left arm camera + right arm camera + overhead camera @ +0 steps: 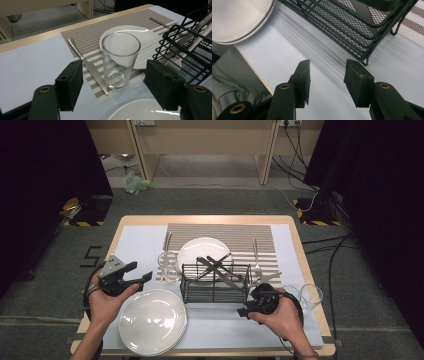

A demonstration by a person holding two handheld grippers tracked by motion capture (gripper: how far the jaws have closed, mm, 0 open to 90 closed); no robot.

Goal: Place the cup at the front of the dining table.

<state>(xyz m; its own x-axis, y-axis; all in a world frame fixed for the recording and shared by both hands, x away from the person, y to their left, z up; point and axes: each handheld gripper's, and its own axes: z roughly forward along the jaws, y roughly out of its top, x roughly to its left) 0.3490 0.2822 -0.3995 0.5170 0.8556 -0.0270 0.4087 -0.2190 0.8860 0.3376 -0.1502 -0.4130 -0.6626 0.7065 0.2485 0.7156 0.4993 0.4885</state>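
Observation:
A clear drinking glass [121,60] stands upright on the near corner of the striped placemat [92,32], beside a table knife [87,66]. My left gripper [113,75] is open, and its jaws frame the glass from a short way back without touching it. From above, the left gripper [142,272] points right toward that glass [167,261]. In front of the black wire basket [215,282], my right gripper [246,304] hangs open over the pale blue table cover [287,50], nothing between its jaws.
The basket holds several pieces of cutlery. A small white plate [202,251] lies behind it. A stack of large white plates [152,320] sits at the front left. A fork [256,254] and a second glass [310,296] are on the right.

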